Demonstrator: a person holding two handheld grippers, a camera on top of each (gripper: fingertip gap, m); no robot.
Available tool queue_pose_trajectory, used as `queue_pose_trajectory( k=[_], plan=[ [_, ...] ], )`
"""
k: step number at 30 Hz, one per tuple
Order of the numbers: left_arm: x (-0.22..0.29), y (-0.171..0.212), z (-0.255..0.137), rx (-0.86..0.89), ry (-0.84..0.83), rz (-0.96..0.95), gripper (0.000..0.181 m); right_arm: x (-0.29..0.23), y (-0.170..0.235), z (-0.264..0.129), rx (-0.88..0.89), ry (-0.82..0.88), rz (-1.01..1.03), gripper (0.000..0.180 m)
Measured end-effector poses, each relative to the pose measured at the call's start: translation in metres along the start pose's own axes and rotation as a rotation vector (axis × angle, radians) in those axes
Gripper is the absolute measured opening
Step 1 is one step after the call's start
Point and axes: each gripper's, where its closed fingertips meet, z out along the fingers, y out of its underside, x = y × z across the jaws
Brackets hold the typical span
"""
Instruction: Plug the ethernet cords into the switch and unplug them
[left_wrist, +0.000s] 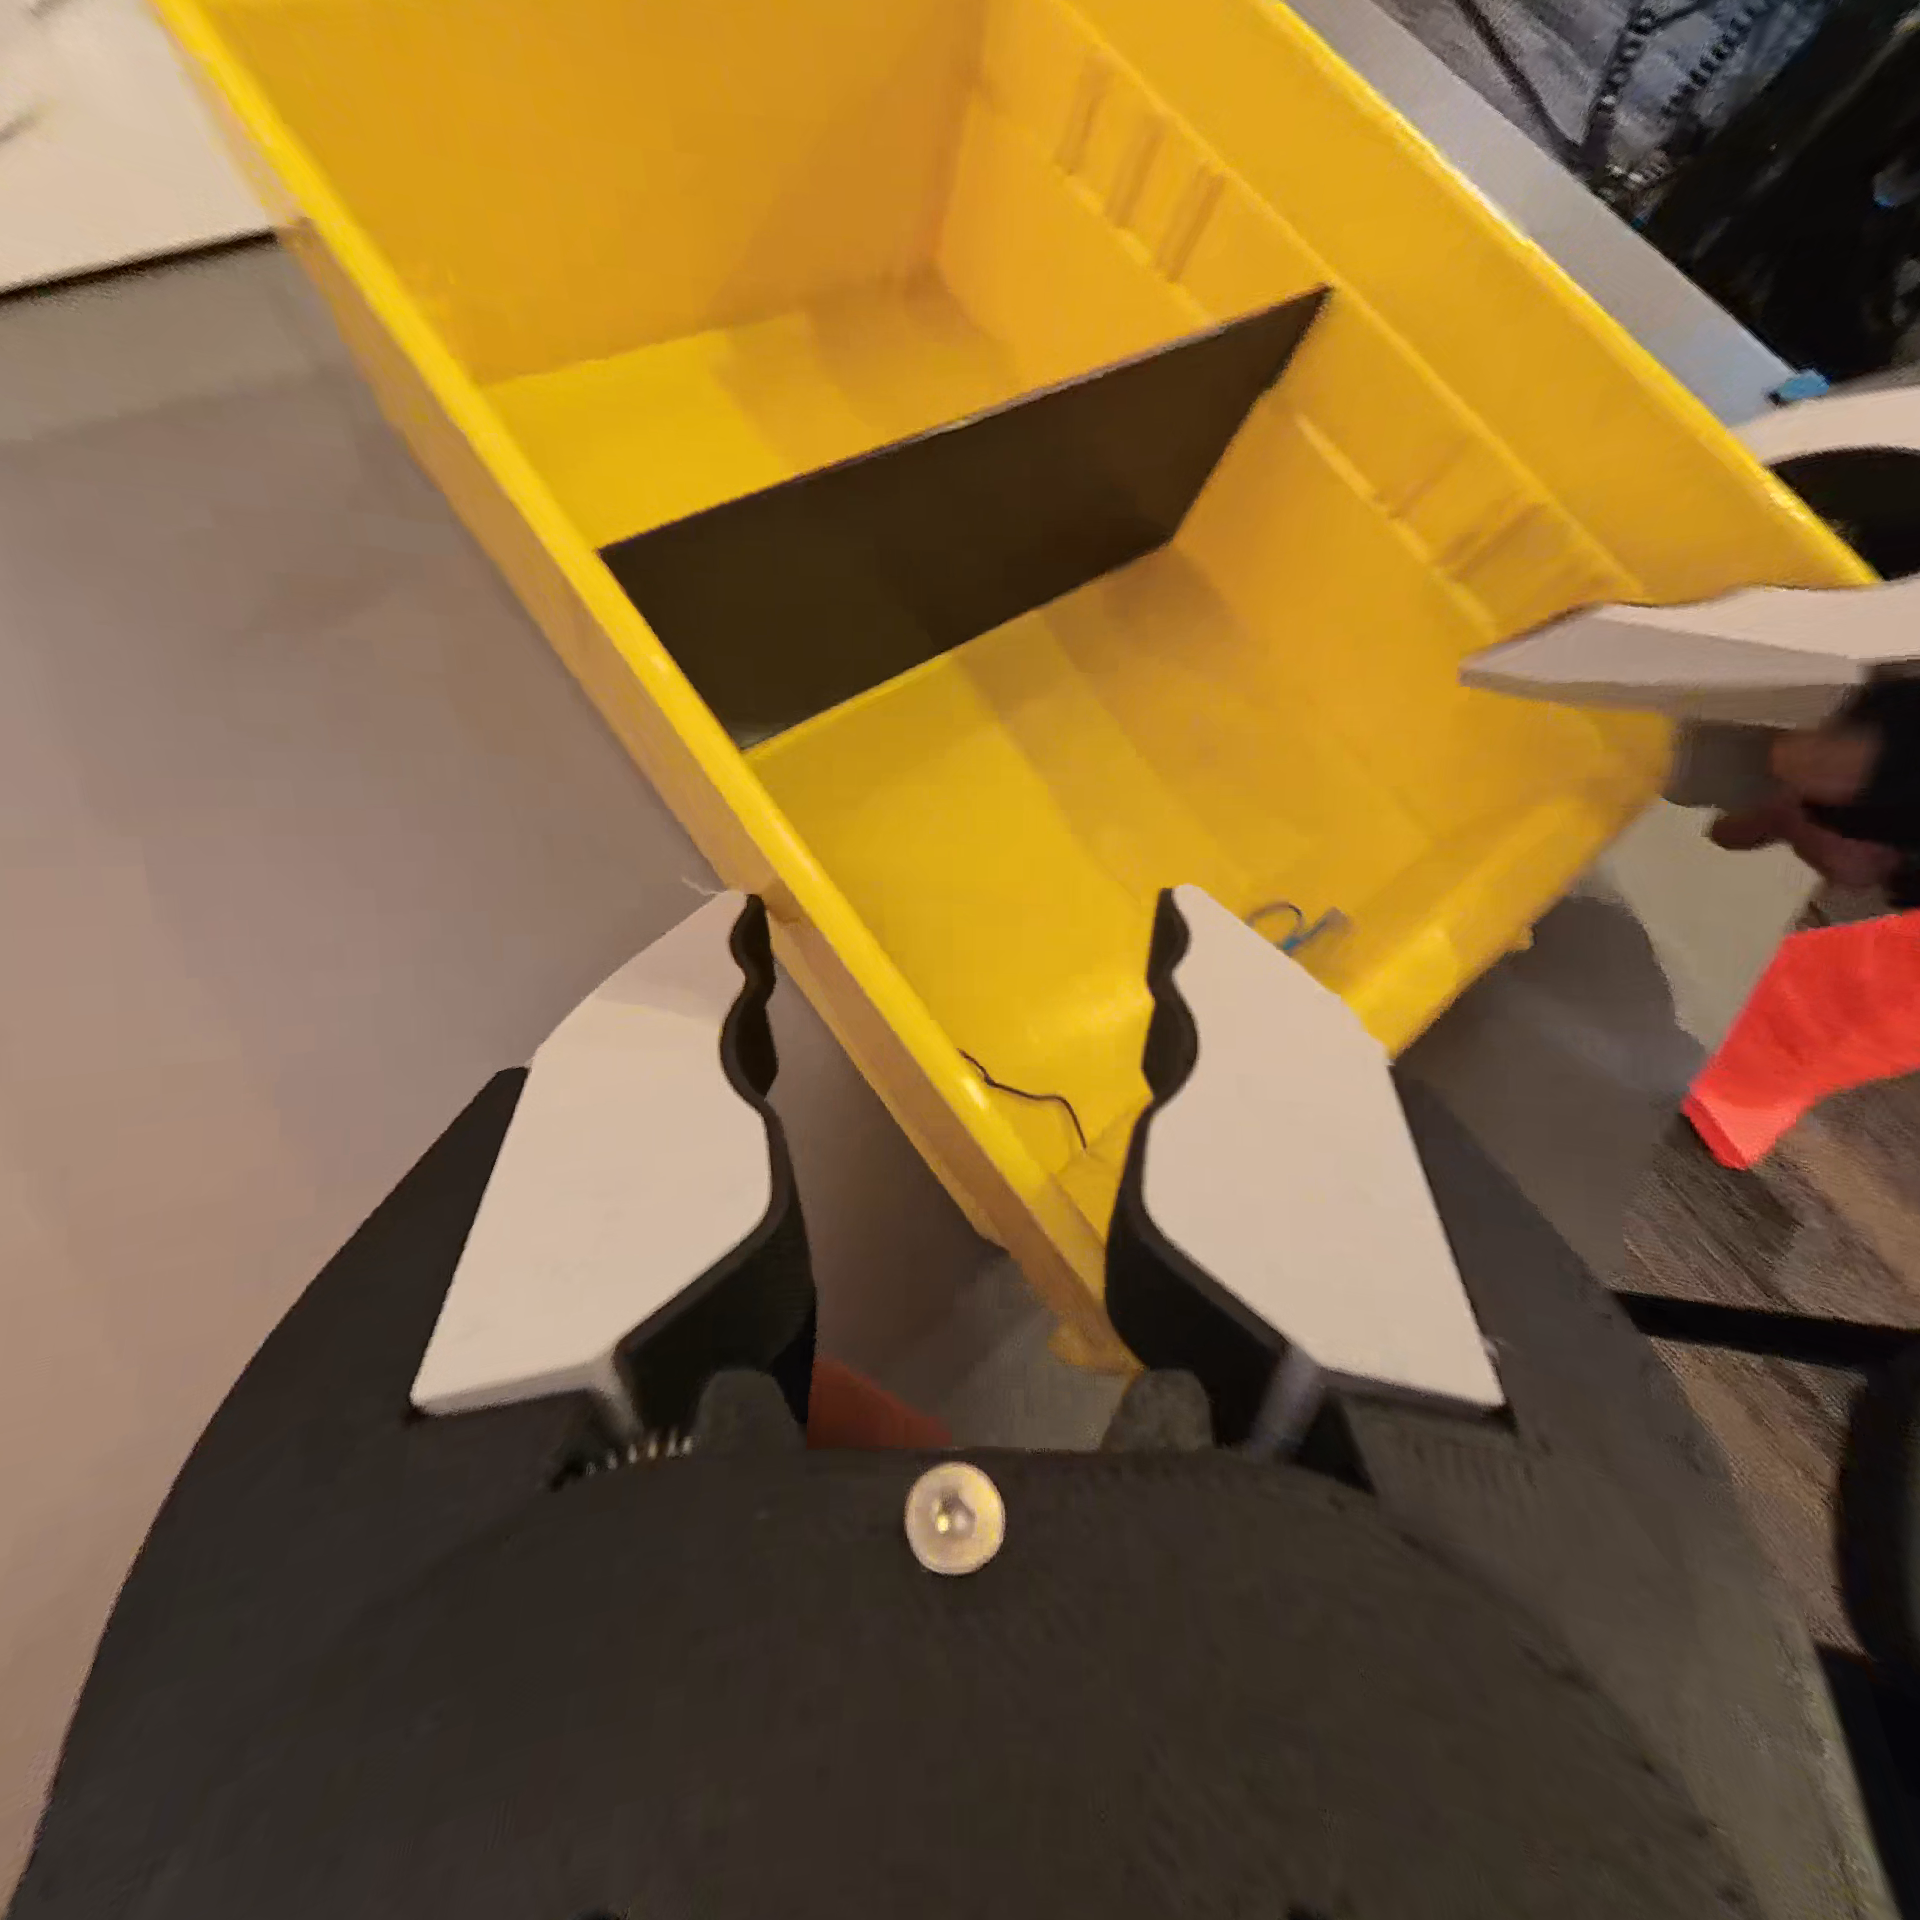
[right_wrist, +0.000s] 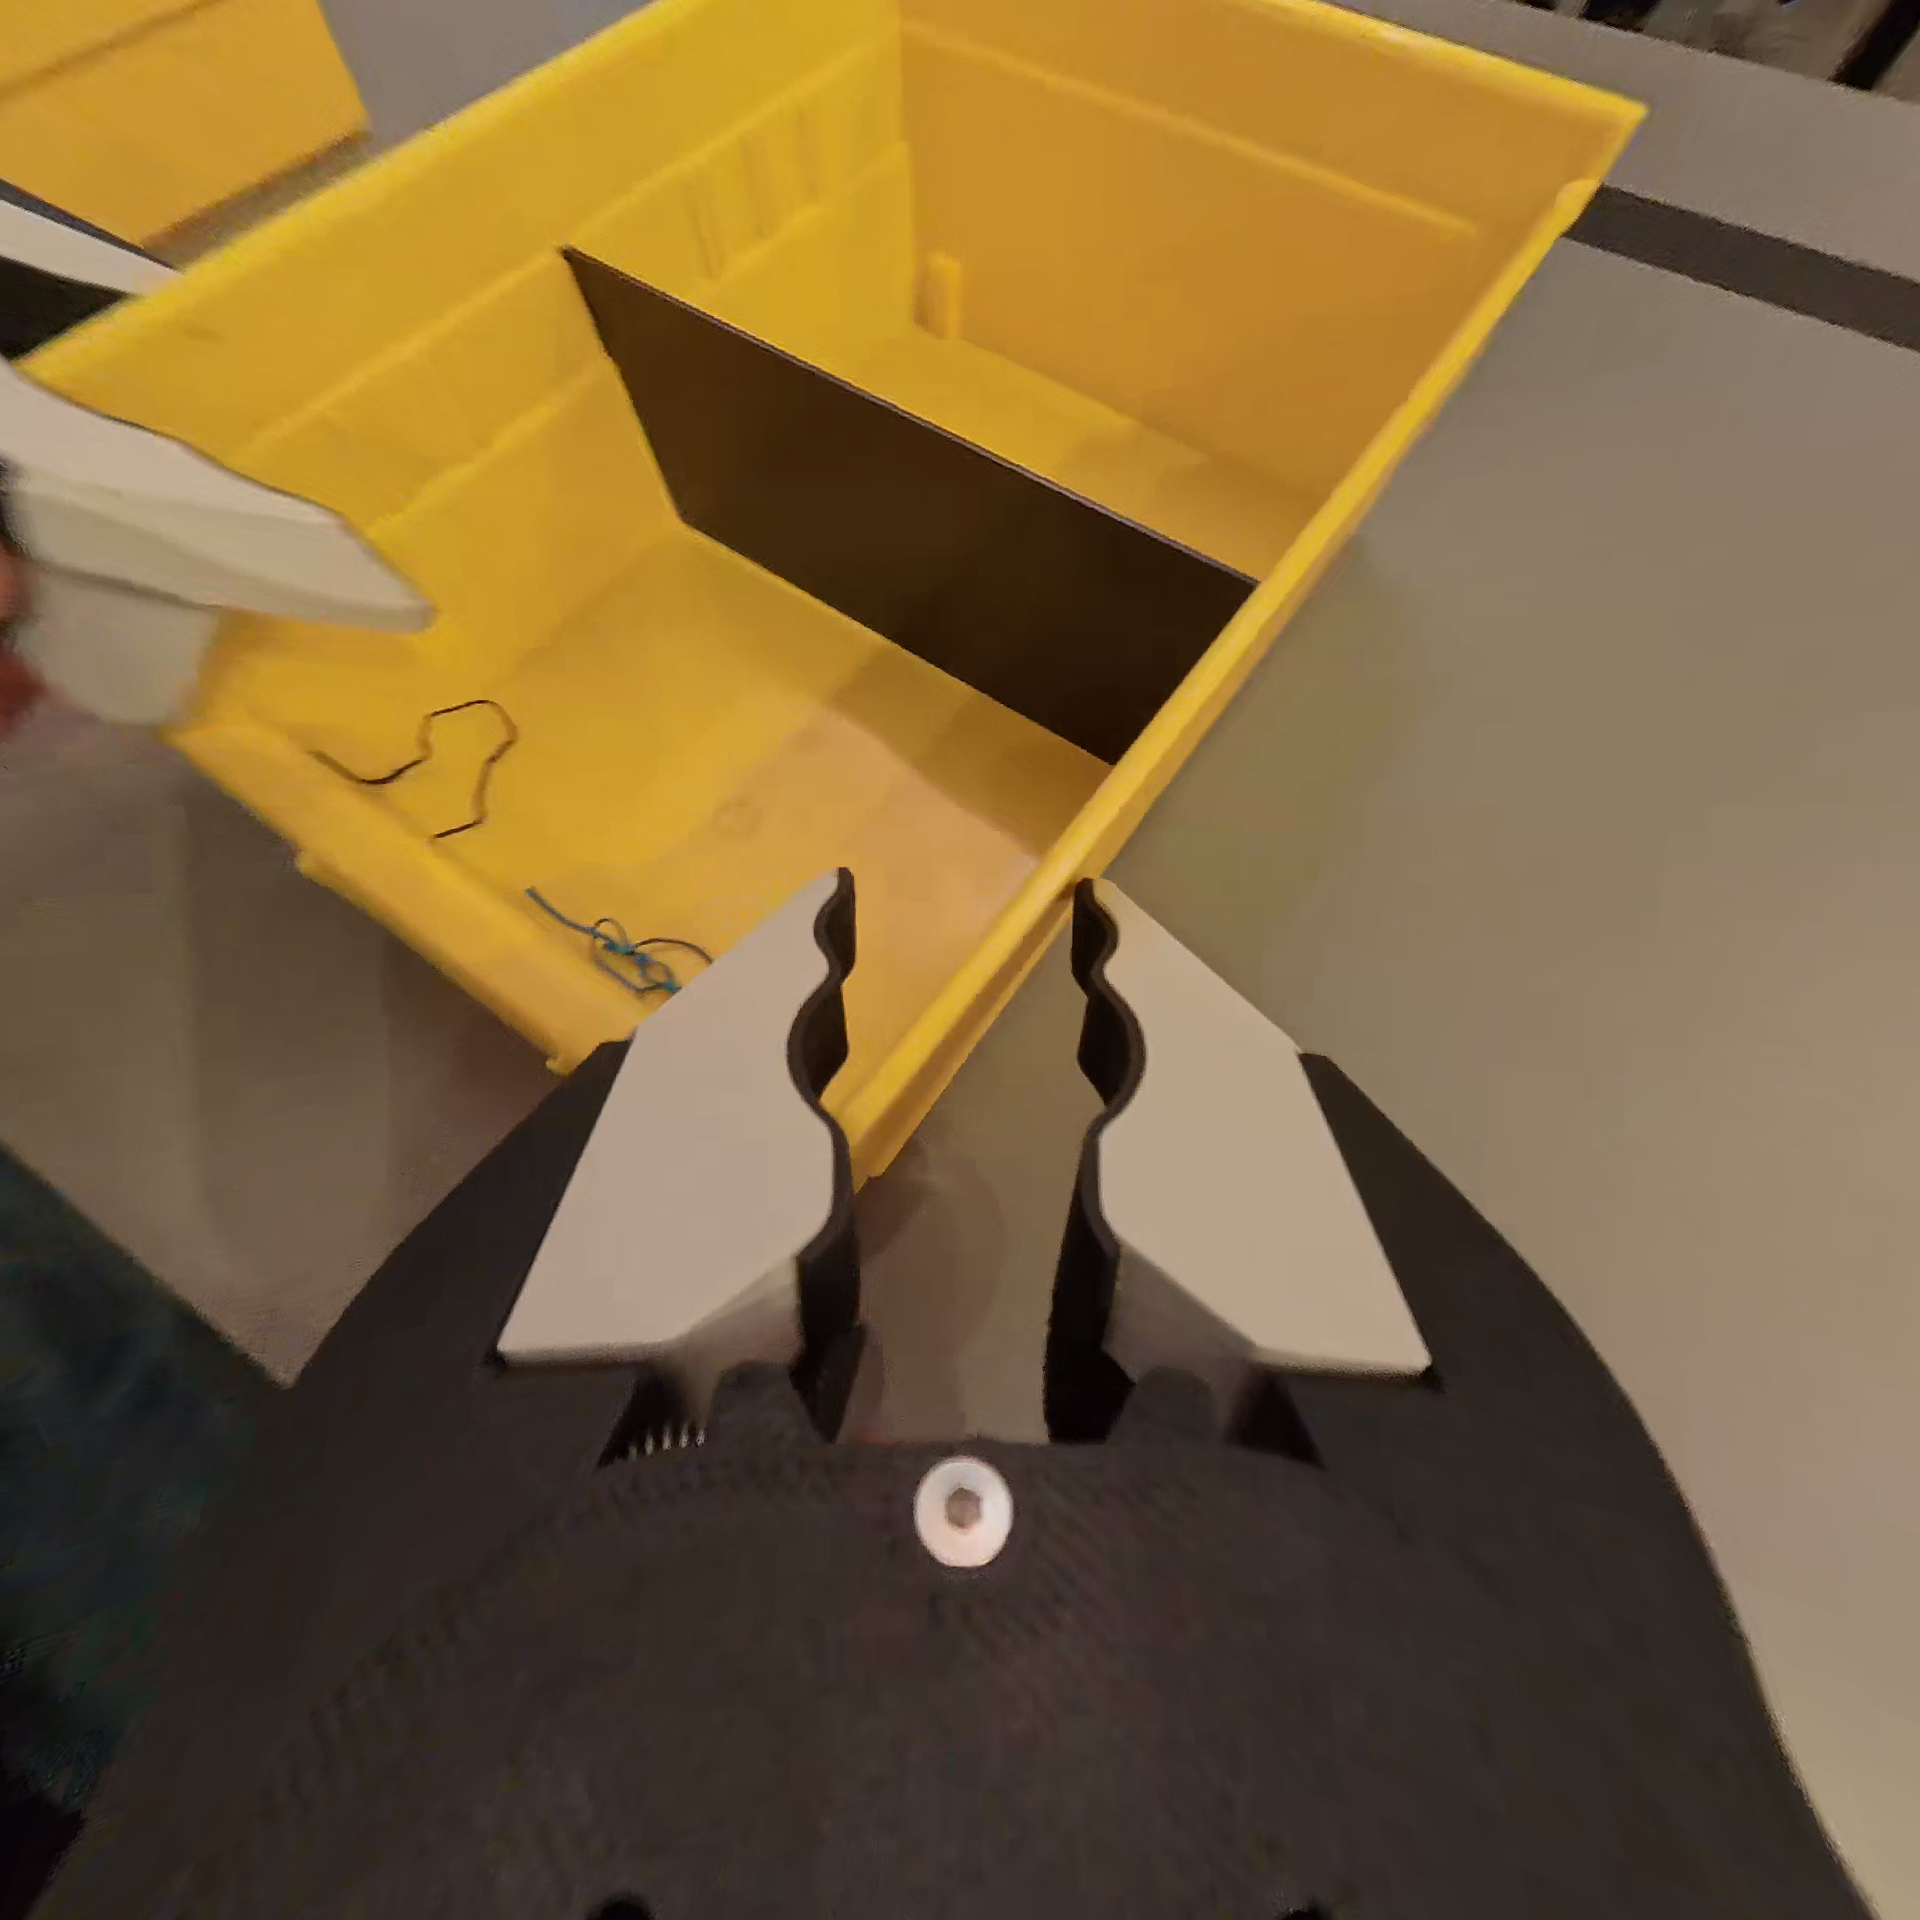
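Grey counter (right_wrist: 1558, 727) carried a yellow bin (right_wrist: 1195, 790), split by a black divider (right_wrist: 914, 520) into two compartments. Neither switch nor ethernet cords appeared in either view, so their whereabouts could not be told; the bin held only scraps: a thin black wire (right_wrist: 457, 758) on the floor of the near compartment and a knotted blue thread (right_wrist: 623, 951) by its front lip. The left gripper (left_wrist: 961, 914) hovered over the bin's near corner, its fingers (left_wrist: 644, 1143) spread wide on nothing. The right gripper (right_wrist: 961, 894) straddled the opposite side wall at moderate spread, likewise empty (each gripper also showed, blurred, at the edge of the other's view). A second yellow bin (right_wrist: 177, 104) stood farther off, and an orange object (left_wrist: 1797, 1039) lay below the counter's edge.

The step in hand was judged to be locating the cords. It would be done well by keeping both sets of fingers spread, lifting clear of the bin walls, and searching beyond the bin, since the loose scraps were not worth grasping.

No brand, label or legible writing was visible.
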Motion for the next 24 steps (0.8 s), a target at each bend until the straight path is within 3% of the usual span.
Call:
queue_pose_trajectory(
  k=[3,5,10,13,15,19,22,24],
  plan=[
    [0.018,-0.001,-0.005,-0.002,0.091,-0.015,0.08,0.018,0.002,0.001,-0.023,0.064,-0.024,0.027],
    [0.025,-0.005,-0.017,0.029,0.134,-0.031,0.071,0.03,-0.002,-0.001,-0.006,0.094,-0.022,0.015],
    [0.02,-0.023,-0.099,0.173,0.11,0.044,0.067,0.04,-0.001,-0.002,-0.015,0.07,-0.033,0.002],
    [-0.045,-0.022,-0.161,0.218,-0.101,0.073,0.065,0.045,0.001,-0.005,-0.015,0.064,-0.046,0.001],
    [-0.119,-0.008,-0.209,0.2,-0.344,0.097,0.069,0.05,0.004,-0.009,-0.012,0.055,-0.036,0.001],
    [-0.276,0.053,-0.316,0.043,-0.832,0.13,0.076,0.072,0.015,-0.026,-0.009,0.081,-0.001,0.001],
    [-0.343,0.111,-0.357,-0.106,-0.928,0.043,0.082,0.094,0.026,-0.042,-0.011,0.126,0.033,0.001],
    [-0.358,0.133,-0.358,-0.126,-0.868,-0.031,0.084,0.11,0.034,-0.054,-0.01,0.165,0.061,0.001]
  ],
)
